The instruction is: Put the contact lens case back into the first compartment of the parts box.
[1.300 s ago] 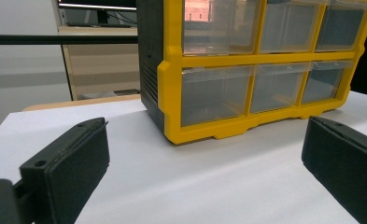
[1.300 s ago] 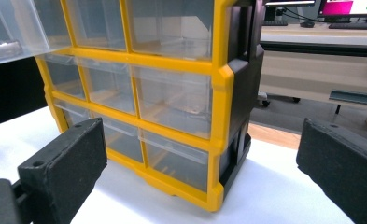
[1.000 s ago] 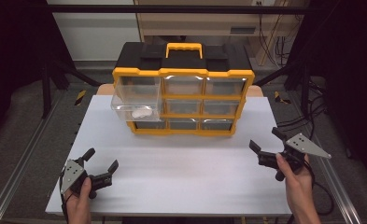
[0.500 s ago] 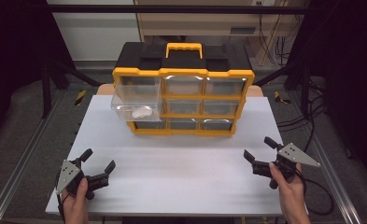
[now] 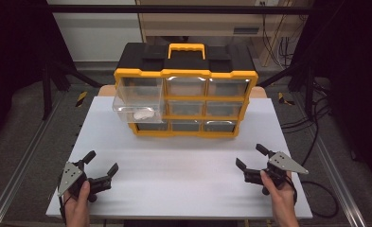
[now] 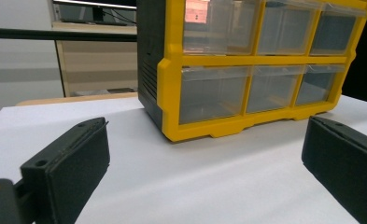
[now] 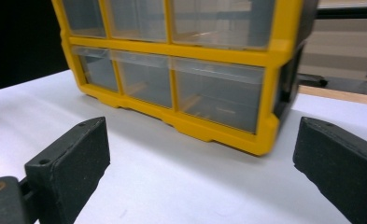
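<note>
A yellow and black drawer cabinet (image 5: 186, 90) with clear drawers stands at the back of the white table (image 5: 183, 165). Its top-left drawer (image 5: 138, 101) is pulled out and holds a small white object (image 5: 143, 114). My left gripper (image 5: 101, 166) rests open near the front left corner, held by a hand, nothing between its jaws. My right gripper (image 5: 252, 157) is open near the front right, also held by a hand and empty. The left gripper view shows the cabinet (image 6: 251, 70) ahead past the open gripper (image 6: 209, 168). In the right gripper view, the open gripper (image 7: 204, 168) faces the cabinet (image 7: 186, 65).
Metal rails run along both sides of the table. Black cables (image 5: 316, 118) lie on the floor at the right. A black frame bar (image 5: 188, 8) crosses above the cabinet. A wooden board (image 5: 107, 90) shows behind the table's back edge.
Both grippers have drawn back toward the front edge of the table; the right one moved down and slightly left. The cabinet and drawer are unchanged.
</note>
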`<move>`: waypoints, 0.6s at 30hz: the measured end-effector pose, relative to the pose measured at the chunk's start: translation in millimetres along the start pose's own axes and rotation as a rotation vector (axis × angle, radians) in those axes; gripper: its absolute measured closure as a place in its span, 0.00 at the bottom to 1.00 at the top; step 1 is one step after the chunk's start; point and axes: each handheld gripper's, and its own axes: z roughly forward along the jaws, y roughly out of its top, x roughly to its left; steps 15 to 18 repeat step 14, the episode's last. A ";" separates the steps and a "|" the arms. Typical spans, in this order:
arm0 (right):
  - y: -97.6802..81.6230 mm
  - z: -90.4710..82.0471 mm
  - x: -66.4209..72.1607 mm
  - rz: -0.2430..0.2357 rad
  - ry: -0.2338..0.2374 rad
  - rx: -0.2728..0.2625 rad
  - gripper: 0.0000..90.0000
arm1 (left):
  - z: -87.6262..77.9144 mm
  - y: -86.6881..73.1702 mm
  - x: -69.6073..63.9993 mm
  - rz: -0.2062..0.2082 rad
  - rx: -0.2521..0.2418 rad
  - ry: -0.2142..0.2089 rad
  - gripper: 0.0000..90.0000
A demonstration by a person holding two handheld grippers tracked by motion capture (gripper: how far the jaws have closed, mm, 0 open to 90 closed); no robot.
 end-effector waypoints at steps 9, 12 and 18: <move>-3.8 20.1 9.7 0.005 0.032 0.016 0.06 | 2.7 -1.5 -4.1 -0.009 -0.004 -0.021 0.01; -6.7 22.2 10.3 0.008 0.039 0.035 0.08 | 5.3 -3.7 -5.6 -0.011 0.017 -0.029 0.00; -7.3 22.2 10.4 0.010 0.040 0.037 0.08 | 6.8 -4.8 -6.1 -0.012 0.029 -0.032 0.00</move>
